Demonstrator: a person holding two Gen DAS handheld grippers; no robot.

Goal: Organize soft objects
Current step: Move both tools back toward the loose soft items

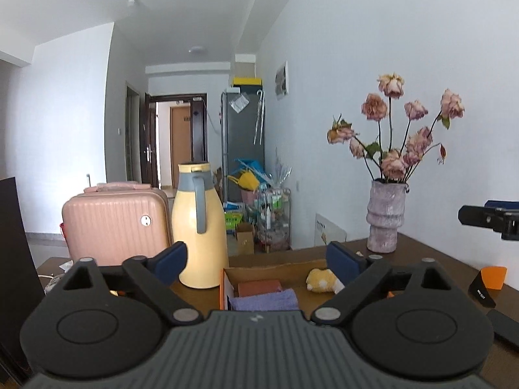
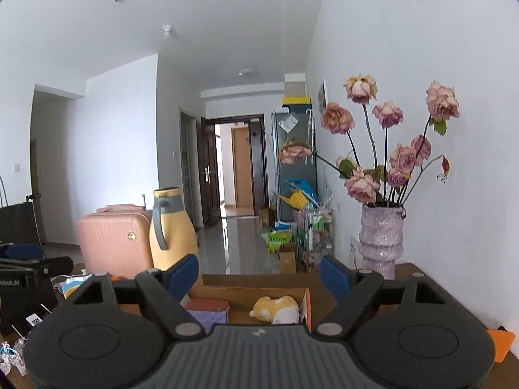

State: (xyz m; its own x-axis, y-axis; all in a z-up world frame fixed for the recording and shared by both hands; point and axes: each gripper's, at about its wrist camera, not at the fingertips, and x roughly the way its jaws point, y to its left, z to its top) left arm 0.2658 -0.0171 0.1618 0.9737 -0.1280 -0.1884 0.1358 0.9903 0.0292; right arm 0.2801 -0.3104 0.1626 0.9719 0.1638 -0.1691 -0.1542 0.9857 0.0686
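Centrally, one open cardboard box (image 1: 269,270) rests on the brown wooden counter (image 1: 421,249) and holds three soft items: one yellow-and-white plush toy (image 1: 321,280) with a fuzzy pile, one folded lilac cloth (image 1: 264,300) of towelling texture, and one flat terracotta block (image 1: 259,288) just behind the cloth. Two grippers appear. Left gripper (image 1: 256,259): jaws spread wide, blue pads clear of everything, nothing between them. Right gripper (image 2: 259,274): likewise spread wide and empty, above the near edge of the box. Behind stand one smooth, bottle-shaped yellow jug (image 1: 198,227) with a grey handle, one ribbed pink suitcase (image 1: 113,223), and one rough, ridged, cylindrical lilac vase (image 1: 386,217) of dried pink roses (image 1: 392,129). Legible writing: "obot.AI", partly cut off, on a black device (image 2: 22,287) at the left of the right wrist view.
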